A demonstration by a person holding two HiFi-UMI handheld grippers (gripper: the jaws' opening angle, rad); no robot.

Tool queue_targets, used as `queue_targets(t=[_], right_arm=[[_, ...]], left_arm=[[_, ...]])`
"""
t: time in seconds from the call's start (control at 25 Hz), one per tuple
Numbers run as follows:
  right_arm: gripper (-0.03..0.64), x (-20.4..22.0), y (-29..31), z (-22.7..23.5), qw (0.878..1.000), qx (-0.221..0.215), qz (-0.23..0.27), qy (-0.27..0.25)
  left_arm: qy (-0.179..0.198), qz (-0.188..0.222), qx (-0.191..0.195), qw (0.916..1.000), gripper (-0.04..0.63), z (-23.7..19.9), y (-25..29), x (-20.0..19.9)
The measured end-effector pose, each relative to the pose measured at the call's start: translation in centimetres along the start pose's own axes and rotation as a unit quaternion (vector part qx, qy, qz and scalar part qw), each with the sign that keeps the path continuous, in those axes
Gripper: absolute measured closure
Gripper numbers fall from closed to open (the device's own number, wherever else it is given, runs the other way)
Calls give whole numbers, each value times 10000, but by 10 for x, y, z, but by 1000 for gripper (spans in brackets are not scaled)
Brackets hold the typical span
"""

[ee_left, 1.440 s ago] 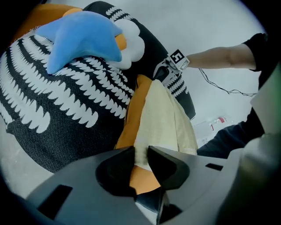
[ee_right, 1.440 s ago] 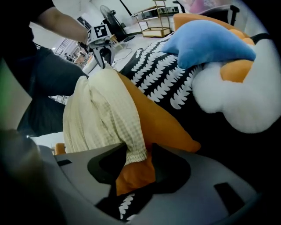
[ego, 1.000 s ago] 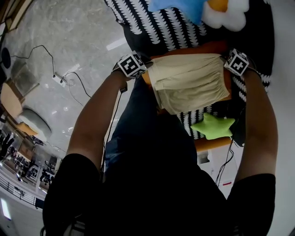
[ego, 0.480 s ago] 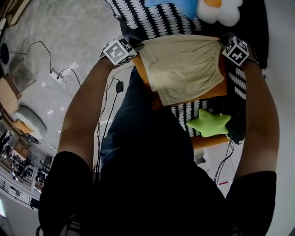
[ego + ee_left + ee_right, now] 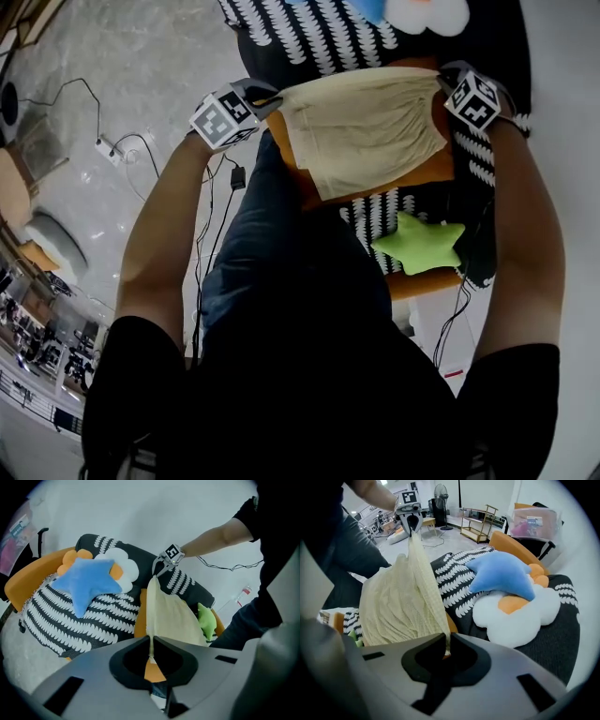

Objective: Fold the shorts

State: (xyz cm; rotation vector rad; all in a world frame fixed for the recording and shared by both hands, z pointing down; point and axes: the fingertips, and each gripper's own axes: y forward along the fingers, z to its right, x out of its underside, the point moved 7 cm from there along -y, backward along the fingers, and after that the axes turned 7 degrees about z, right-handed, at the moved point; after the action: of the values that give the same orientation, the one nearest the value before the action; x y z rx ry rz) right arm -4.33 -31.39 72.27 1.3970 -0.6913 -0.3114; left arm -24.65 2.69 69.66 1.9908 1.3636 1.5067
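Observation:
Pale yellow shorts (image 5: 361,131) hang stretched between my two grippers above the orange seat (image 5: 441,171). My left gripper (image 5: 269,97) is shut on the waistband's left corner, and in the left gripper view the cloth (image 5: 166,616) runs edge-on out of its pinched jaws (image 5: 151,654). At the other corner my right gripper (image 5: 443,84) is shut too. In the right gripper view the shorts (image 5: 398,602) drape away from its jaws (image 5: 446,649) toward the left gripper (image 5: 411,523). The legs hang down toward me.
A black-and-white patterned cover (image 5: 328,42) lies over the couch. On it sit a blue star cushion (image 5: 89,583) and a white flower cushion (image 5: 515,616). A green star cushion (image 5: 417,242) lies near the seat's front edge. Cables (image 5: 141,150) trail over the floor at left.
Both grippers have risen with the shorts held between them, so the cloth now hangs higher over the seat. Both grips are unchanged.

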Motion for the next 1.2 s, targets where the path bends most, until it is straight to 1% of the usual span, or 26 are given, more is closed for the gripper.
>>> queue_targets(t=[0.12, 0.28, 0.48, 0.6, 0.72, 0.88, 1.04, 1.2], right_arm=[[583, 7, -9, -16, 9999, 73, 103, -64], [583, 20, -24, -36, 9997, 158, 17, -211], [583, 38, -29, -71, 9993, 269, 49, -260], [582, 45, -29, -90, 9991, 308, 29, -306], [581, 60, -25, -110, 9990, 342, -2, -304], [580, 80, -13, -135, 9981, 574, -6, -225], [580, 90, -7, -156, 9964, 695, -273, -398], [580, 95, 2, -163, 9954, 866, -340, -224]], left_arm=[[71, 29, 161, 9998, 561, 30, 0, 1], [148, 49, 450, 9989, 561, 69, 3, -1], [213, 9, 780, 9967, 561, 122, 13, 11], [225, -9, 957, 9952, 561, 145, 15, 20], [321, -124, 1158, 9927, 563, 170, 30, 27], [566, -397, 1375, 9881, 563, 197, 55, 38], [618, -585, 1577, 9838, 563, 222, 75, 51], [634, -694, 1632, 9821, 563, 231, 87, 58]])
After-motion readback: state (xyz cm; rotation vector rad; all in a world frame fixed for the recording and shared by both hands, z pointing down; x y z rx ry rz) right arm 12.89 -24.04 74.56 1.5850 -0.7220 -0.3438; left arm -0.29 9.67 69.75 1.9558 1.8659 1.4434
